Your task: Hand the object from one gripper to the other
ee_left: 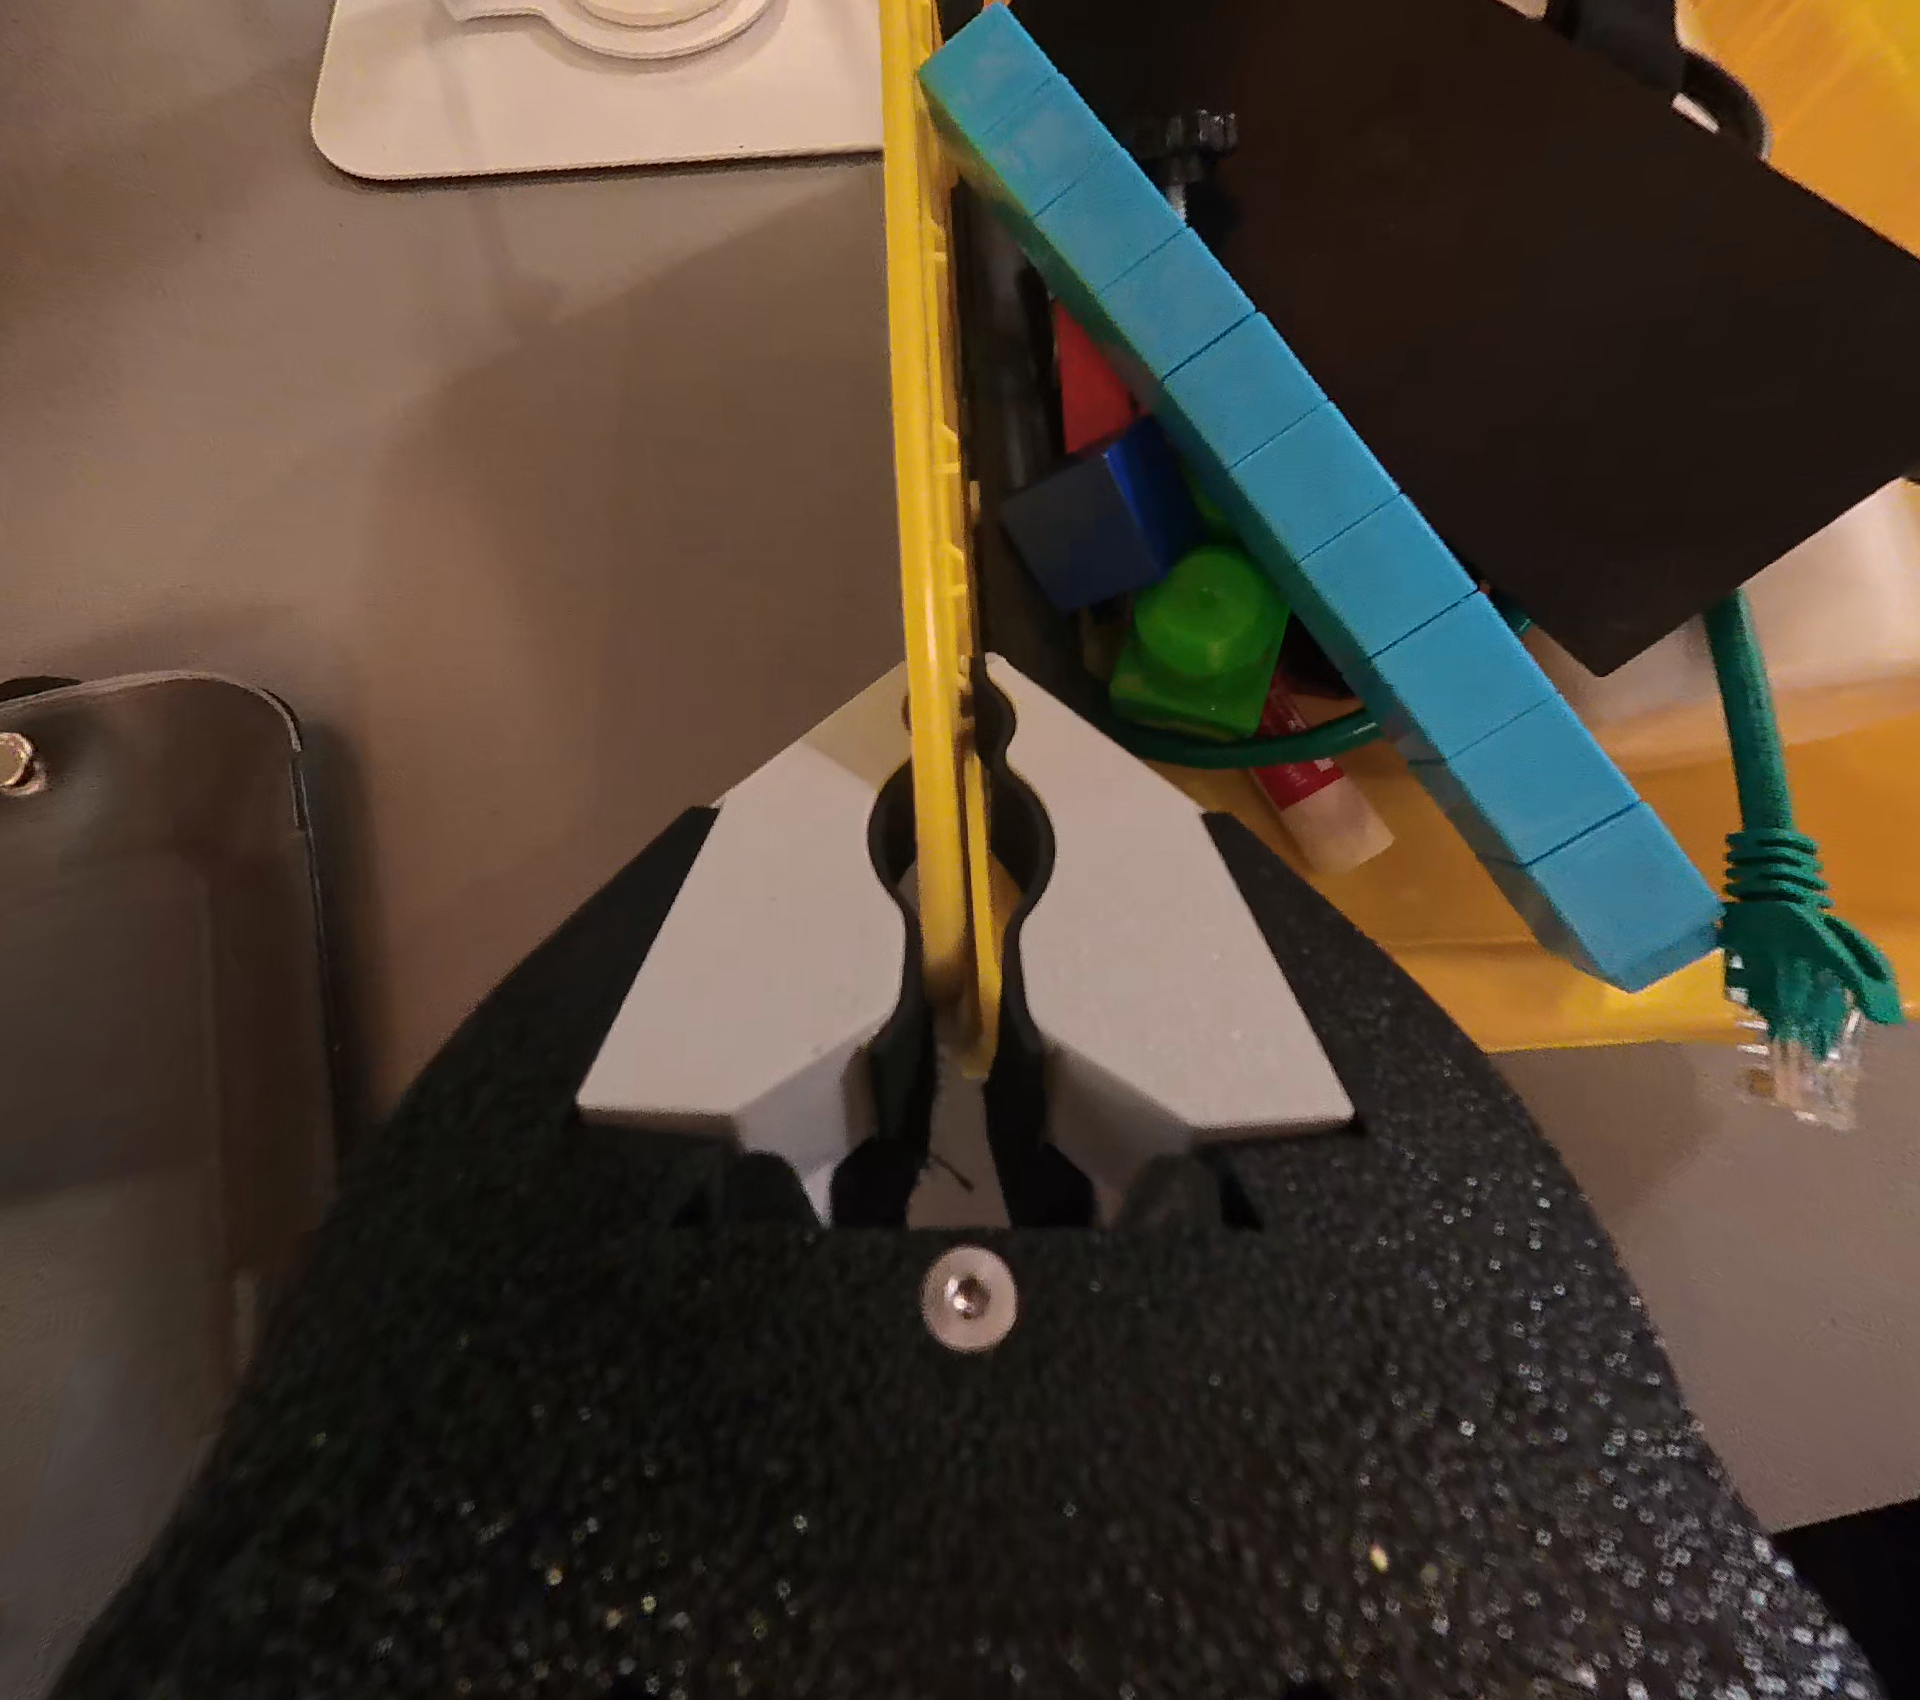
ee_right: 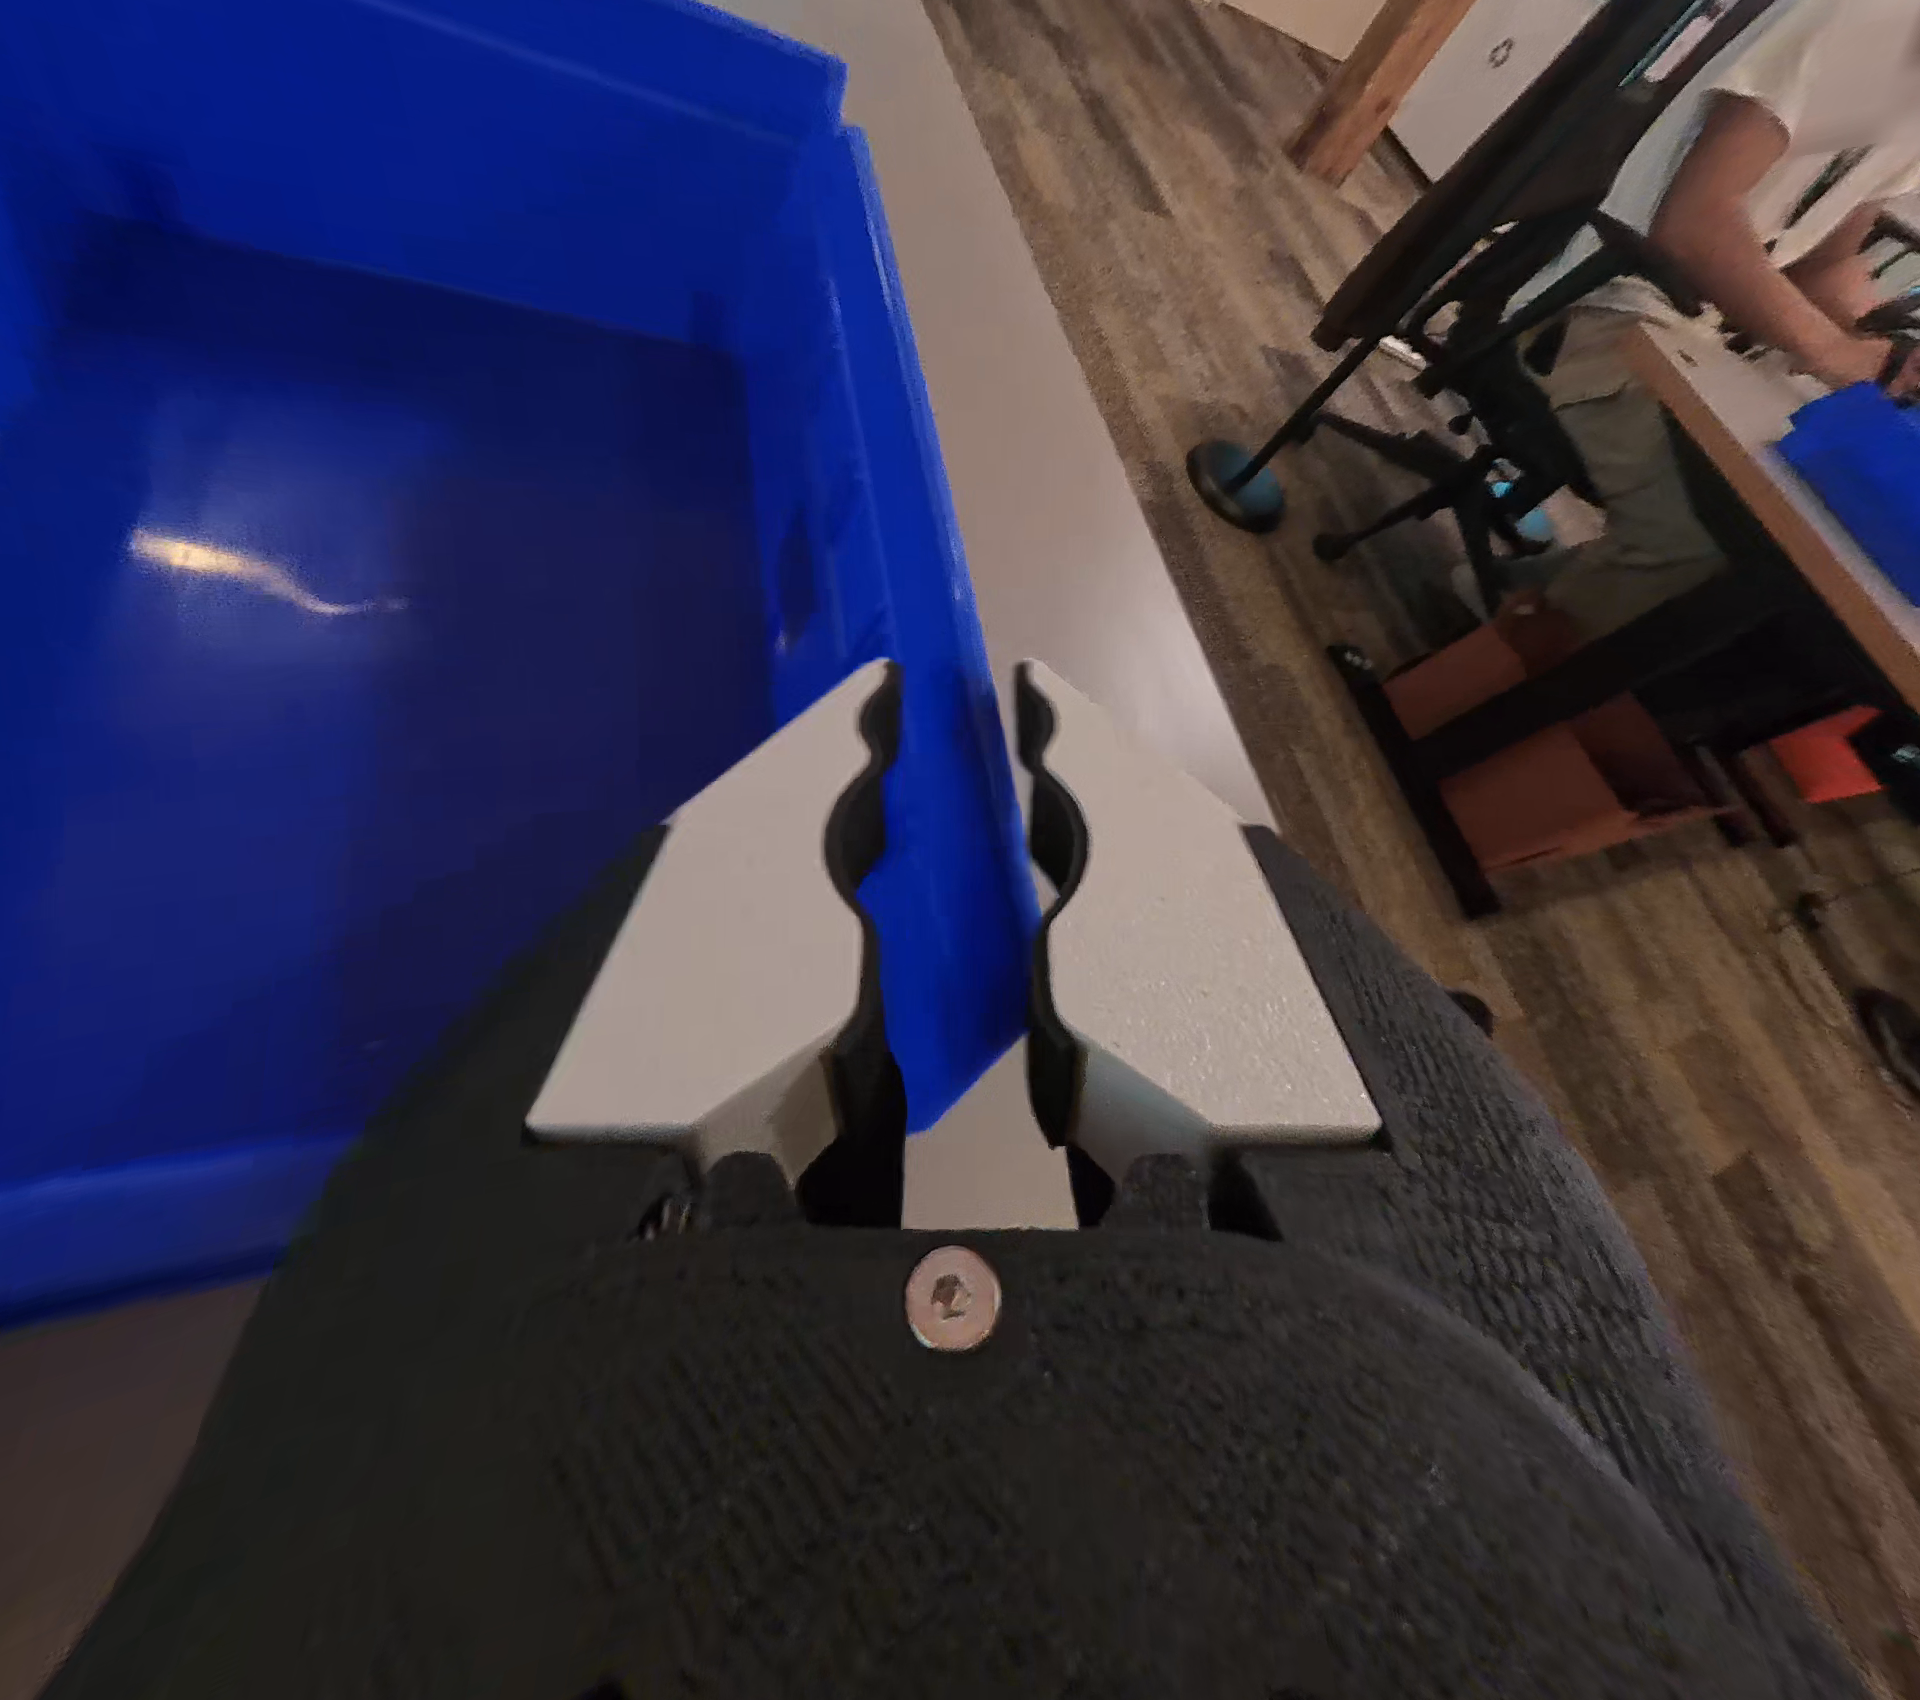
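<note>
Grey desk point(ee_left: 468, 403) carries a yellow bin point(ee_left: 925, 424) whose rim the left tool point(ee_left: 951, 694) clamps; inside it lie a cyan block bar point(ee_left: 1299, 466), black box point(ee_left: 1507, 279) and green cable point(ee_left: 1756, 715). Right tool point(ee_right: 956, 674) straddles the wall of an empty blue bin point(ee_right: 416, 507), slightly parted.

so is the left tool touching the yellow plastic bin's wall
Touching. The left wrist view shows the left tool closed on the yellow plastic bin's wall, both inner pads pressed against the rim with no gap.
</note>
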Tool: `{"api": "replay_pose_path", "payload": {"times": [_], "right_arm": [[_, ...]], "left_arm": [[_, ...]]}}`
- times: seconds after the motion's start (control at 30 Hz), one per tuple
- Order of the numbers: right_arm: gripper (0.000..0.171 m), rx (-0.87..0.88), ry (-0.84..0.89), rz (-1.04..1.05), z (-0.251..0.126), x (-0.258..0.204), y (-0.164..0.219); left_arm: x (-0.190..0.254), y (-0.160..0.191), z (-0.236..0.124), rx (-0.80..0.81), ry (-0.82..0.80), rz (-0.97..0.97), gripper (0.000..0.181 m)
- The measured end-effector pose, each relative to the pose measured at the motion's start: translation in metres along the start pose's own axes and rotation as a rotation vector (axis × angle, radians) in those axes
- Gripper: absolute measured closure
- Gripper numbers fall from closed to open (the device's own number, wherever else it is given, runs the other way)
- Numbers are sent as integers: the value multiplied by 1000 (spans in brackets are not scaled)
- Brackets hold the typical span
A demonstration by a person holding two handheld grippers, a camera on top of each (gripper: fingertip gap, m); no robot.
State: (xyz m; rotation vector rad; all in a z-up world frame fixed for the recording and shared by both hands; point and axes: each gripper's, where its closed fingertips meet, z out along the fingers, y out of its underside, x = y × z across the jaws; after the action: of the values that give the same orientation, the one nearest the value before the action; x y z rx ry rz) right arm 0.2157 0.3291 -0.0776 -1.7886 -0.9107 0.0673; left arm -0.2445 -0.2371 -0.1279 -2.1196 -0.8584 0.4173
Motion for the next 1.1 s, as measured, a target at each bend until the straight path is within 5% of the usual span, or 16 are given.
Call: {"api": "replay_pose_path", "payload": {"times": [0.03,0.1,0.3,0.53,0.67,0.8,1.0,1.1], "right_arm": [[137,-4,-39,26,-5,-2,-2],[122,-4,-96,68,-18,-2,-6],[121,127,-161,86,-57,0,-37],[114,534,-168,-103,-103,-44,-114],[99,644,-300,-139,-119,-109,-144],[41,746,-343,2,-131,-166,-171],[41,639,-565,-31,-121,-271,-147],[45,583,-650,-12,-113,-306,-129]], "left_arm": [[1,0,-1,11,6,-8,180],[3,2,-3,12,21,-7,180],[7,5,-6,1,42,74,178],[4,-13,-20,168,21,33,175],[-16,-45,-64,416,-133,-22,121],[8,-60,-94,564,-170,-10,85],[14,-45,-74,349,-376,186,89],[6,-35,-59,276,-299,99,108]]}}
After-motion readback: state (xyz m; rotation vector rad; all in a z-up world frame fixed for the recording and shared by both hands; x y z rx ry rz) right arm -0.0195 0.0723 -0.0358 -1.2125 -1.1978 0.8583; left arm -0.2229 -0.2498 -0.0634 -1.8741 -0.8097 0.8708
